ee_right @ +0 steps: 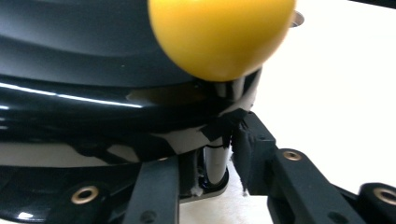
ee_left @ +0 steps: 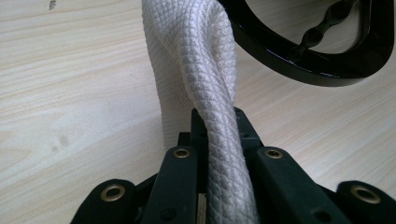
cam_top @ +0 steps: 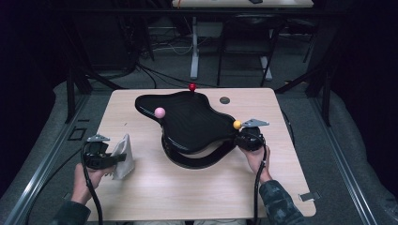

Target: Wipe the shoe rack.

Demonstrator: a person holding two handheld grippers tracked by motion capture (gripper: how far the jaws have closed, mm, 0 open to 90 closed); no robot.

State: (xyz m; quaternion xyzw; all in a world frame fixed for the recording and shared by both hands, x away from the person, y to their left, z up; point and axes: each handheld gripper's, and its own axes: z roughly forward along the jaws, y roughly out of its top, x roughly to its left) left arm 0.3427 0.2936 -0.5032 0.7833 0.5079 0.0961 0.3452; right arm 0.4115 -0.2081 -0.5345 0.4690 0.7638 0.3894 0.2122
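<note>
Right gripper view: the glossy black tiered tray (ee_right: 93, 60) sits straight ahead of the jaws and to their left, its curved edge crossing the frame. A thin post (ee_right: 215, 156) under the yellow ball (ee_right: 222, 35) stands between the two black fingers (ee_right: 254, 149); they have come in narrow around it, though I cannot tell for sure whether both pads press on it. The ball is directly above the fingertips, very close.

High view: the right gripper (cam_top: 248, 137) is at the tray's (cam_top: 192, 119) right-hand edge, touching or just beside it, with the yellow ball (cam_top: 237, 124) at its tip. The tray's long axis runs from far-left to near-right across the wooden table (cam_top: 155, 192), so its near-right end points toward this hand. The right hand (cam_top: 257, 159) is plainly the nearer one; the left gripper (cam_top: 96, 156) is well apart from the tray, off its left side.

Left gripper view: the left fingers (ee_left: 198, 135) are clamped tight on a twisted white quilted cloth (ee_left: 196, 60), which runs up and away from the fingertips. The lower black ring (ee_left: 299, 51) of the tray lies beyond and to the right of the cloth.

Count: one tray with two levels, three balls (yellow, pink (cam_top: 160, 112), red (cam_top: 192, 87)), one cloth (cam_top: 123, 157), two grippers.

Judgement: the next move likely turns on the post grip steadying the tray while the cloth comes across.
</note>
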